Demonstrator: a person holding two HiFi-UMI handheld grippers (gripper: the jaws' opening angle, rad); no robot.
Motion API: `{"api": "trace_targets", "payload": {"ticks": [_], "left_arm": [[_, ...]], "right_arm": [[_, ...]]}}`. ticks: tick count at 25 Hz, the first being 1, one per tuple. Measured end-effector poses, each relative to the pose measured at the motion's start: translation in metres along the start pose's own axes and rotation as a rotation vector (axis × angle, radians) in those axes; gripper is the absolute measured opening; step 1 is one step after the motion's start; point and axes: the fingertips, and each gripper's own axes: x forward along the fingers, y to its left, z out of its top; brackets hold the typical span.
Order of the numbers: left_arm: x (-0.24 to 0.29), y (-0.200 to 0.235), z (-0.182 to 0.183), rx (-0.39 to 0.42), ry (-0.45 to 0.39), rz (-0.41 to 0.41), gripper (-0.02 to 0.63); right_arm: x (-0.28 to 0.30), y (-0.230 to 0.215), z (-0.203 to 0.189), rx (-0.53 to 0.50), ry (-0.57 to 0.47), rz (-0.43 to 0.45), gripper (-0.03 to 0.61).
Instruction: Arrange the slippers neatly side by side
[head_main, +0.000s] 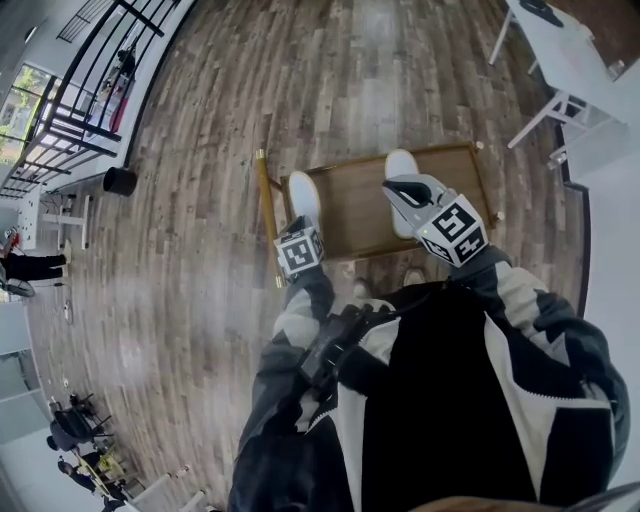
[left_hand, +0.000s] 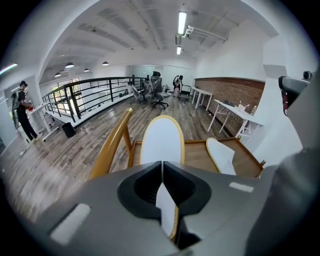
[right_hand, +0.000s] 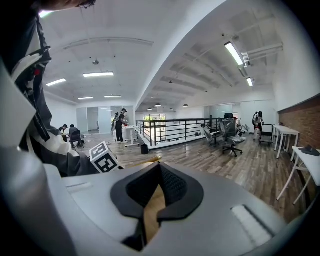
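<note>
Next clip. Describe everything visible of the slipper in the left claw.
The slipper is a flat white oval with a thin yellow-tan border, soft-looking. The left claw is shut on its near end; the rest projects forward above the wooden tray, beside the golden rail, clear of the other slipper. Whether it rests on the tray is unclear.

Left slipper (head_main: 303, 196): in the head view its near end is hidden under the left gripper (head_main: 300, 225); in the left gripper view its edge disappears between the closed jaws.
Right slipper (head_main: 399, 164): near part hidden behind the right gripper (head_main: 400, 190).
Bench (head_main: 350, 210): near edge covered by both grippers and the person's jacket (head_main: 440, 400); in the right gripper view only a wooden sliver shows in the jaws' gap.
People (left_hand: 22, 110): too small to tell any detail.
</note>
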Motion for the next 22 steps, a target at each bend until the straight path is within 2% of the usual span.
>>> {"api": "trace_targets", "payload": {"ticks": [7,19,22], "left_arm": [[0.024,0.006,-0.016,0.002,0.057,0.004,0.031],[0.064,0.003,-0.024,-0.017,0.126,-0.035,0.031],[0.074,0.002,-0.023,-0.051,0.137,-0.050,0.031]], "right_arm": [[-0.012,-0.014,-0.011,0.011,0.029,-0.060,0.005],[-0.026,-0.032,-0.025,0.031,0.075,-0.149,0.005],[-0.029,-0.035,-0.027,0.034,0.084,-0.167,0.005]]}}
